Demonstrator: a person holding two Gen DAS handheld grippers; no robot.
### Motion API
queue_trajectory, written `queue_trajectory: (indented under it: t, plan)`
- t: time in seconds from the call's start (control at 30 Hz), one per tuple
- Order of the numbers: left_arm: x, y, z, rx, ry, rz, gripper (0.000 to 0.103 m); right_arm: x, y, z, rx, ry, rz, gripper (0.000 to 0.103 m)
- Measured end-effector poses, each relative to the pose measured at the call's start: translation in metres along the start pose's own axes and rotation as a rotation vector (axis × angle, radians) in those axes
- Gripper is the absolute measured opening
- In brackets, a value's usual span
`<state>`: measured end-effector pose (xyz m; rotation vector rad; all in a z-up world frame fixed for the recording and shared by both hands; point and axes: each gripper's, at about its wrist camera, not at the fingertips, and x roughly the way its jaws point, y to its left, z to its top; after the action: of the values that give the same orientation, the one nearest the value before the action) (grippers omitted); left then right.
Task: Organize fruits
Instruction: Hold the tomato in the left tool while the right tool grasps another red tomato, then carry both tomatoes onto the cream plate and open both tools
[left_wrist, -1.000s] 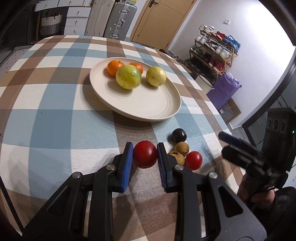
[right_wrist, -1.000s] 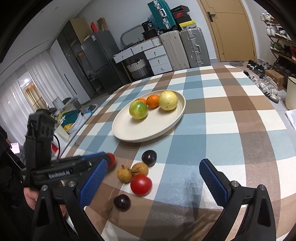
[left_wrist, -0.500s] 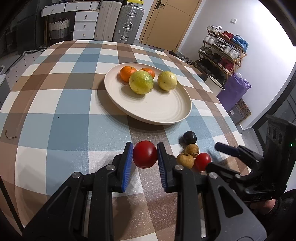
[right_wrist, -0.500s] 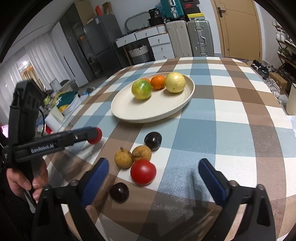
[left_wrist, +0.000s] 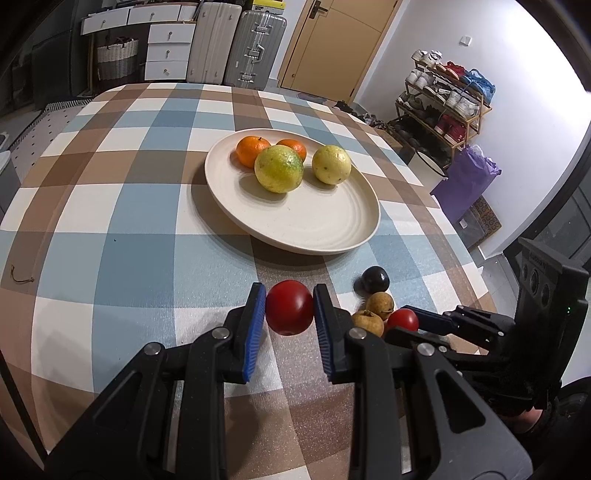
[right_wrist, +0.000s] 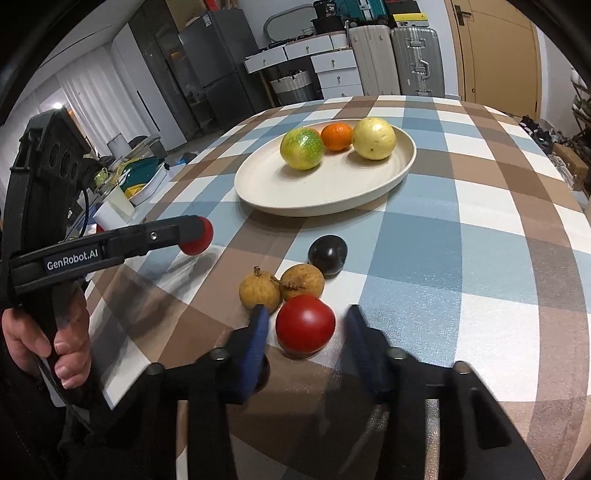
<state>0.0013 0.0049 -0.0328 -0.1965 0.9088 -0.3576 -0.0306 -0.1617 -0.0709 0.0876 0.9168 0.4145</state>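
My left gripper (left_wrist: 289, 308) is shut on a red tomato (left_wrist: 289, 312) and holds it above the checked cloth, short of the cream plate (left_wrist: 325, 236); the held tomato also shows in the right wrist view (right_wrist: 197, 240). My right gripper (right_wrist: 304, 325) is open, its blue pads on either side of a second red tomato (right_wrist: 304, 324) that rests on the table, with small gaps to both pads. Two brown longans (right_wrist: 280, 288) and a dark plum (right_wrist: 328, 254) lie just beyond it. The plate (right_wrist: 332, 195) holds two yellow-green fruits and oranges.
The round table (left_wrist: 110, 221) drops off close behind both grippers. Suitcases and white drawers (left_wrist: 221, 44) stand beyond the far side. A shoe rack (left_wrist: 443, 103) stands at the right. A counter with dishes (right_wrist: 133, 177) lies to the left of the table.
My right gripper has moved forward and down and its jaws have narrowed around the second tomato on the table. My left gripper has lifted its tomato a little higher.
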Motion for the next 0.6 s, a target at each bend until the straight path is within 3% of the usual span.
queue_trajectory:
  t: [0.6]
  plan:
    - [0.003,0.010,0.036,-0.026,-0.013,0.008,0.023,-0.025,-0.019,0.023,0.085,-0.101,0.066,0.032]
